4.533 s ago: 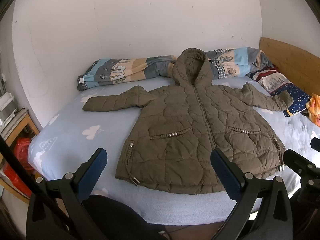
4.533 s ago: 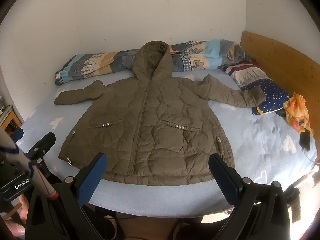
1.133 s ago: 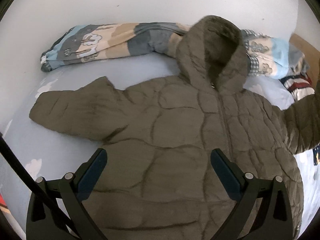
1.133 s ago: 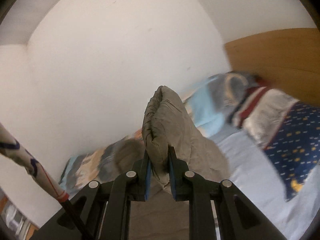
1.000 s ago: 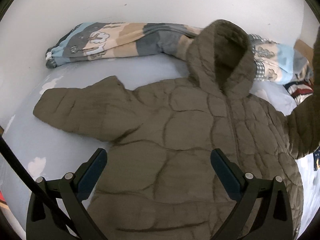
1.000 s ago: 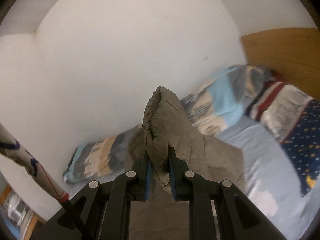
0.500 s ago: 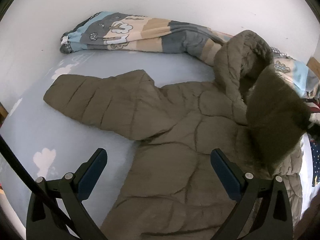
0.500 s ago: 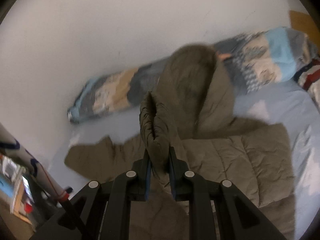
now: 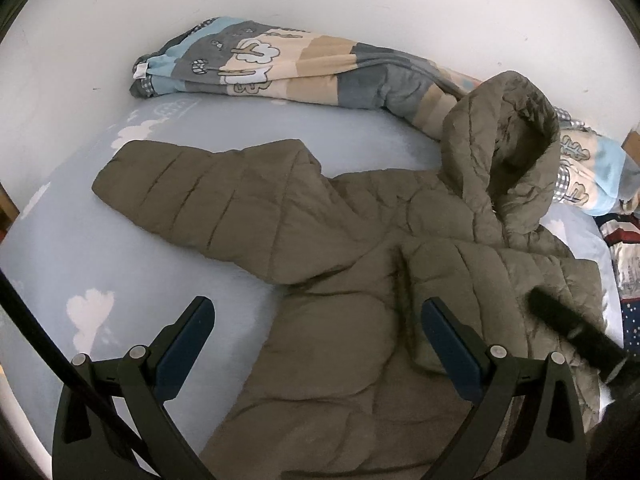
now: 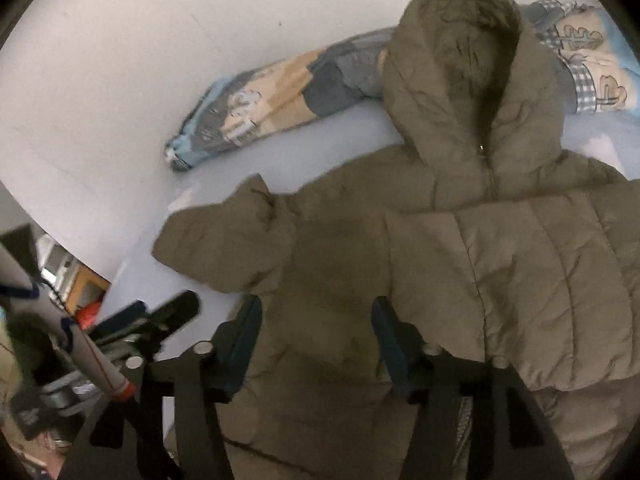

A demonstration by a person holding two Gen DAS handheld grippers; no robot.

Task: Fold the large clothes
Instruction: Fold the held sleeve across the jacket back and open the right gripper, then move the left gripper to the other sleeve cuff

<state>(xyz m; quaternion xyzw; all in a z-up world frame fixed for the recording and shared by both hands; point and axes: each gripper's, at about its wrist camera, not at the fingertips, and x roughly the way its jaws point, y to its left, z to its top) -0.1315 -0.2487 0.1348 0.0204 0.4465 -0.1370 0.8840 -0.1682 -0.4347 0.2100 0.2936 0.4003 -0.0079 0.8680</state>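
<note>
Looking from my left wrist: left tongs apart, empty, over the olive quilted jacket spread on the bed; one sleeve folded across its chest. Right wrist: right tongs opening, nothing between them, above the jacket.

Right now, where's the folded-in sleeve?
In the left wrist view, the folded sleeve lies across the jacket chest at right, just below the hood.
</note>
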